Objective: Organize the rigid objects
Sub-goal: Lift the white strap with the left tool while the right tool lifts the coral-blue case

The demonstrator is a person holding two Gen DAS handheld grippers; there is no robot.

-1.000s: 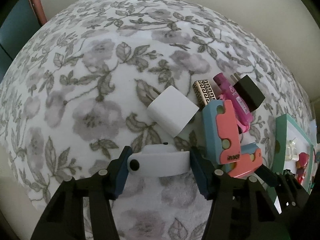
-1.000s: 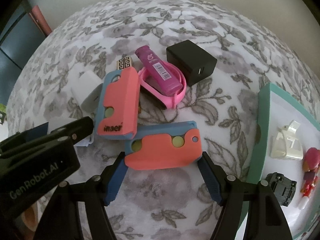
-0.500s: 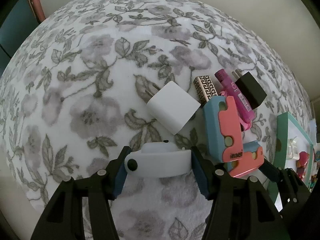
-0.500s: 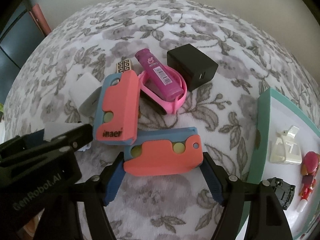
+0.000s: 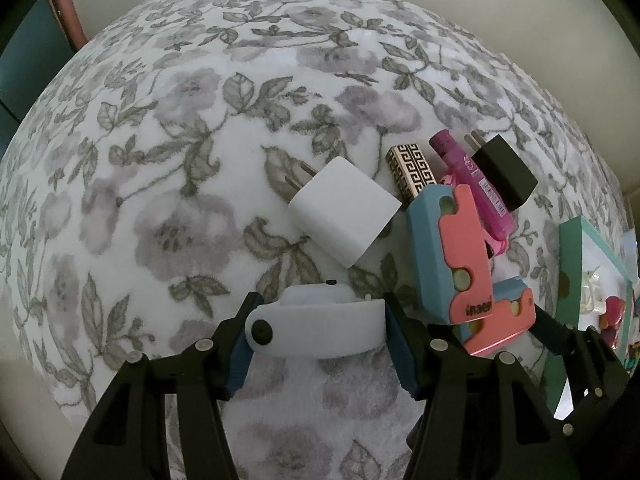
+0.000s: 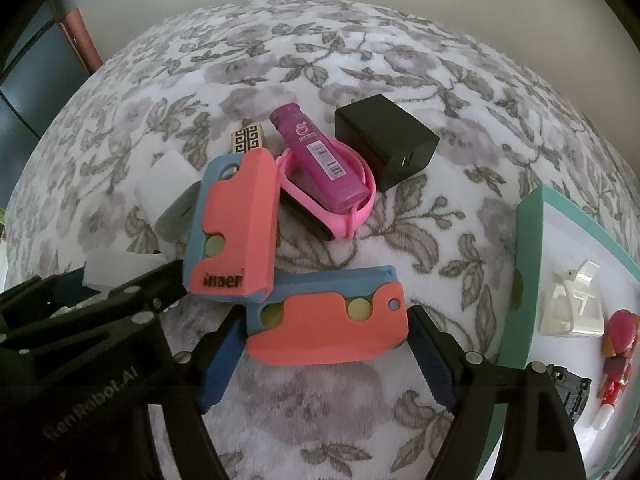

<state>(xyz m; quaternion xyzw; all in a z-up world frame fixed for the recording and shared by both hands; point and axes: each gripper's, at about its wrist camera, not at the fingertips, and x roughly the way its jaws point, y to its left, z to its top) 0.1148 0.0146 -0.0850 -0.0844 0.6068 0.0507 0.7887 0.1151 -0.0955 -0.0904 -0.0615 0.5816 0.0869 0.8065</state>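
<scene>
The left gripper [image 5: 318,338] has its jaws pinching a white strap-like piece [image 5: 316,330], one blue pad against each end. The piece's long axis runs straight across from jaw to jaw, with a dark round button at its left end. It sits low over the floral cloth [image 5: 160,160] that covers the surface.

Just beyond the jaws lies a white charger [image 5: 344,222], its prongs pointing up and to the left, away from the jaws. Past it and to the right are a black-and-gold patterned block [image 5: 412,170], a magenta tube [image 5: 470,176] and a black charger [image 5: 504,178], its prongs pointing away from the jaws.

The right gripper [image 6: 326,350] has its jaws opening around a coral-and-blue case [image 6: 326,322]. The case lies flat between the pads, long axis across the gap, its small hole at the right end; the left pad stands apart from it, and the right pad is at or just beside its end. The case's upper left corner is tucked under a second coral-and-blue case [image 6: 236,236], whose long axis runs away from the jaws, its printed end nearest them. Farther out, the magenta tube lies slanted across a pink band [image 6: 352,210], with the black charger beyond. Right of the jaws is a teal-rimmed tray [image 6: 528,272] holding small items.
</scene>
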